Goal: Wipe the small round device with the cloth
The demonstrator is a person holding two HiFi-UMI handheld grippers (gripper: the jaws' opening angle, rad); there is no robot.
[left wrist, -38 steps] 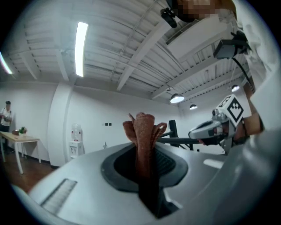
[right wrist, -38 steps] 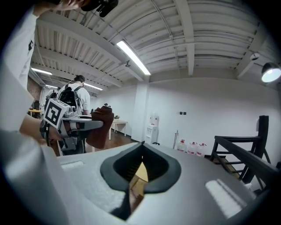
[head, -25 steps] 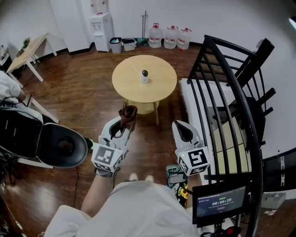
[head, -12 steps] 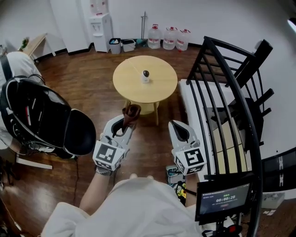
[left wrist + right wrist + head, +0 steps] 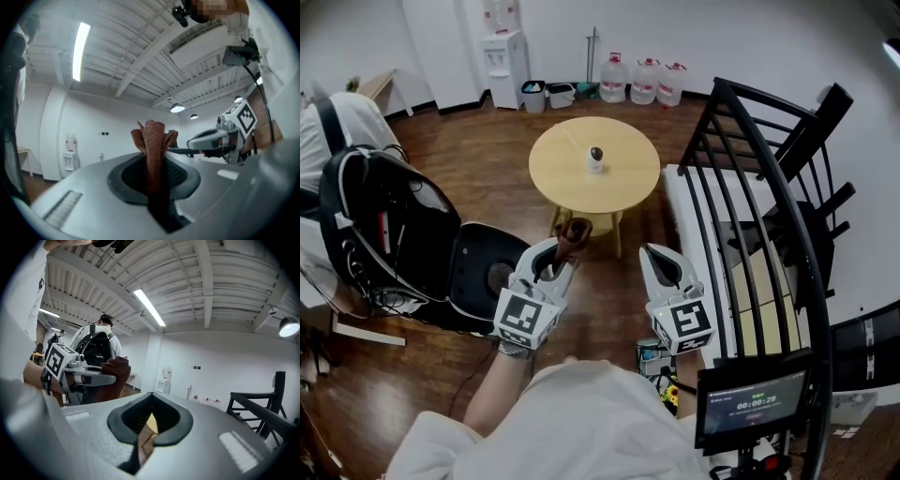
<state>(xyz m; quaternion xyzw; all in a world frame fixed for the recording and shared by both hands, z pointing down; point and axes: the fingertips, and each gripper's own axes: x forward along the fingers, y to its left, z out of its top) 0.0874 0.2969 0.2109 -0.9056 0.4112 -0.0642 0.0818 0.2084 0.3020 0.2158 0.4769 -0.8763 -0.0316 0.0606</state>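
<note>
Left tongs [image 5: 565,246] pinch the cloth [image 5: 572,232], right tongs [image 5: 662,255] pressed together, empty; approach step, and the cloth must next reach the device [image 5: 595,155].

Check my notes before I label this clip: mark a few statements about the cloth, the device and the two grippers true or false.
1. The left gripper is shut on the brown cloth. True.
2. The small round device stands on the round wooden table. True.
3. The cloth is touching the device. False: it is held short of the table, apart from the device.
4. The right gripper holds a second cloth. False: it is shut, with nothing between its jaws.
5. The water bottles stand on the table. False: they stand on the floor by the far wall.
</note>
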